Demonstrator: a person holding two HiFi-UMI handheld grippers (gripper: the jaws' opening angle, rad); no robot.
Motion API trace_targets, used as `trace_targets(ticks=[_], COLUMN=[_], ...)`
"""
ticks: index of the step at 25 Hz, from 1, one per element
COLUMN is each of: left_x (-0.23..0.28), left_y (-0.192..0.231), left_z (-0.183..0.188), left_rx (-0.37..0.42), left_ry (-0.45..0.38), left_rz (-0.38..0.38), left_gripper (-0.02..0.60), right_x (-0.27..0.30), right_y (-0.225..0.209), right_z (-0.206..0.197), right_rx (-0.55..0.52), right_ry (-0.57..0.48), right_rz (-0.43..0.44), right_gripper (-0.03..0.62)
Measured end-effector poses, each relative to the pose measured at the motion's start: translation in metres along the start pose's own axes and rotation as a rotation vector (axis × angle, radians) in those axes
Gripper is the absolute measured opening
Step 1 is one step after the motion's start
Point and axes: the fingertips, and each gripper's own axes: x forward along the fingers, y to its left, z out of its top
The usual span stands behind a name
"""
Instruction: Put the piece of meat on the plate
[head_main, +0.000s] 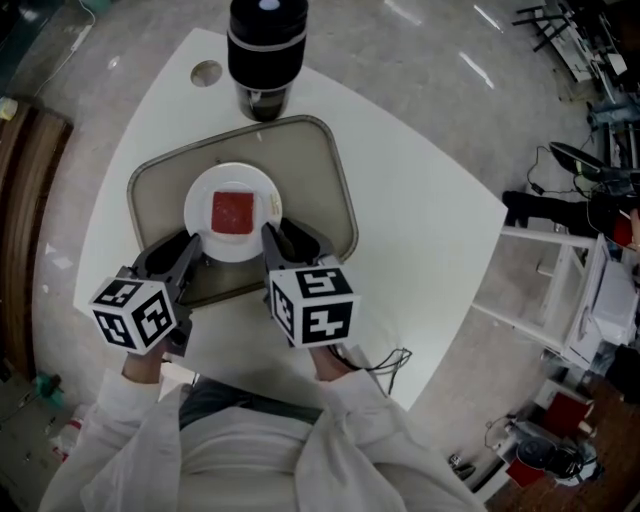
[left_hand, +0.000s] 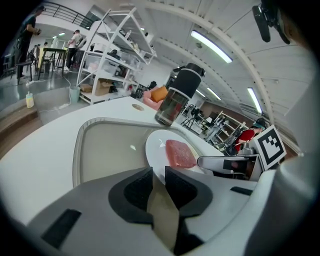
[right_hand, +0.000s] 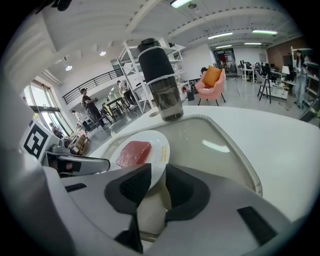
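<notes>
A square red piece of meat (head_main: 233, 211) lies flat in the middle of a round white plate (head_main: 200, 195), which stands on a beige tray (head_main: 320, 170). My left gripper (head_main: 190, 250) is at the plate's near-left rim and my right gripper (head_main: 285, 240) at its near-right rim. In the left gripper view the jaws (left_hand: 158, 175) stand a little apart with only tray between them, the meat (left_hand: 180, 153) just beyond. In the right gripper view the jaws (right_hand: 159, 172) are likewise parted and empty, with the plate (right_hand: 160, 145) and meat (right_hand: 134, 153) ahead.
A tall black and clear jug (head_main: 266, 55) stands just past the tray's far edge on the white table (head_main: 420, 250). The table has a small round hole (head_main: 206, 73) at the far left. Shelving and equipment stand on the floor to the right.
</notes>
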Motion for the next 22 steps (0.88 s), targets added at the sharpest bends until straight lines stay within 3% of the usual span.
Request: trace_targets(ticks=[9,22], left_x=[0.015,0.013], left_y=[-0.002,-0.002], left_z=[-0.008,-0.007], left_rx=[0.003,0.055], left_ry=[0.068,0.061], left_rz=[0.012,0.022], left_gripper=[0.075,0.075], right_x=[0.012,0.01], right_y=[-0.015,-0.014], right_z=[-0.006,-0.002], right_rx=[-0.033,-0.092], right_ry=[0.067,0.036], right_rz=[-0.046,-0.064], right_gripper=[0.098,0.098])
